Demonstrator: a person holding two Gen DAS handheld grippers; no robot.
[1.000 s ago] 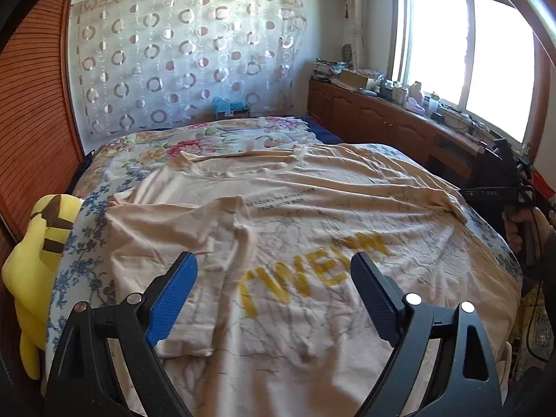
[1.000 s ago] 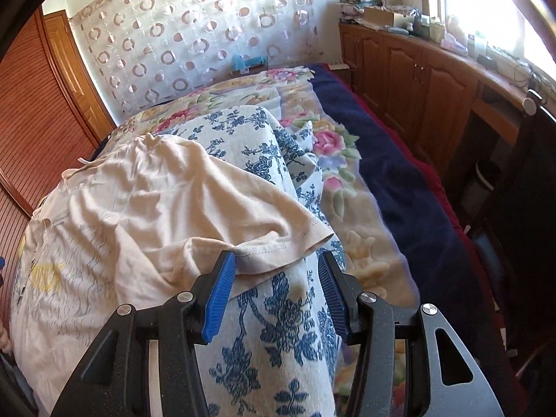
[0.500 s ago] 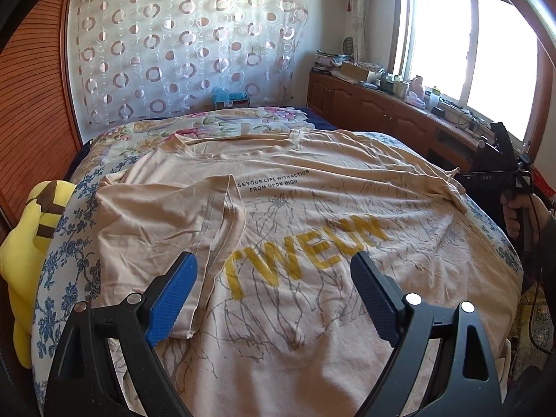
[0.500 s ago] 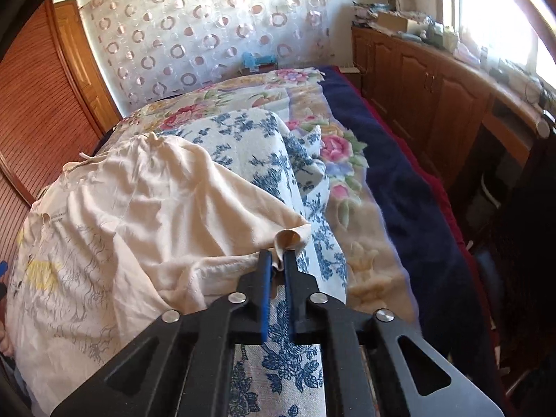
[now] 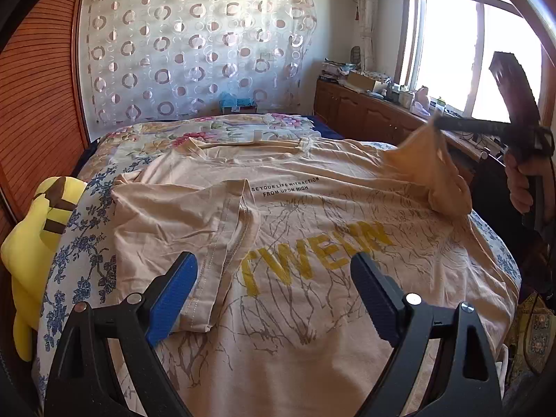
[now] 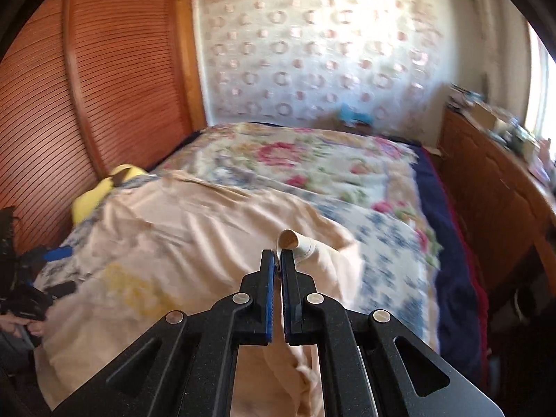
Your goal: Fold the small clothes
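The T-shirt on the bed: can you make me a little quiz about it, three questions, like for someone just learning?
1. True or false: the left gripper is clamped on the T-shirt.
2. Which part of the T-shirt does the right gripper pinch? A) the collar B) a sleeve C) the bottom hem
3. Fill in: the toy beside the T-shirt, at the bed's edge, is coloured ______.

Key:
1. False. Its jaws stand wide apart above the cloth.
2. B. The sleeve's edge is pinched between the shut jaws and lifted off the bed.
3. Yellow, with brown marks.
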